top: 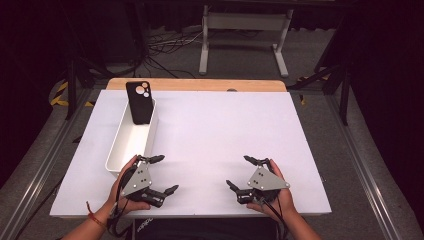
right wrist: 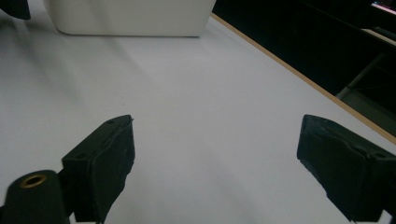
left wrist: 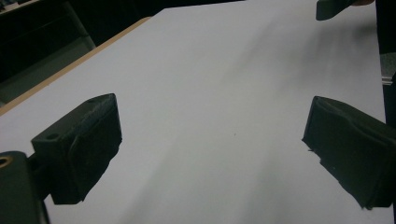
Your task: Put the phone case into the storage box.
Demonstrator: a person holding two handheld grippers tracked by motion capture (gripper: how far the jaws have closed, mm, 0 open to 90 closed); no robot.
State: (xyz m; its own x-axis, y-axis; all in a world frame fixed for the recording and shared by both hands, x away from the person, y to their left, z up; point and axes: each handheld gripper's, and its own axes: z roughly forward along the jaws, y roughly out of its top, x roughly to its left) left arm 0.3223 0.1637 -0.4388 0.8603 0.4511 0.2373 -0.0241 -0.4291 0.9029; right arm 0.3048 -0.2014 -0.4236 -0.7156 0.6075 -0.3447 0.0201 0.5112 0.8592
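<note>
Nearest me, I hold the left gripper [top: 162, 174] low over the white table [top: 215, 130] at its near edge, jaws spread wide with nothing between them. The right gripper [top: 240, 172] sits level with it, well apart, jaws equally wide and empty. Just beyond the left gripper lies the white bin [top: 131, 142], running lengthwise away from me. At its far end, a black phone [top: 139, 102] stands leaning in the bin.

White table sheet [top: 220, 135] open across centre and right; nothing between the left gripper [top: 162, 174] and right gripper [top: 240, 172]. Sole obstacle: long white plastic bin [top: 119, 150] along left edge, black phone case [top: 139, 102] propped upright at its far end
</note>
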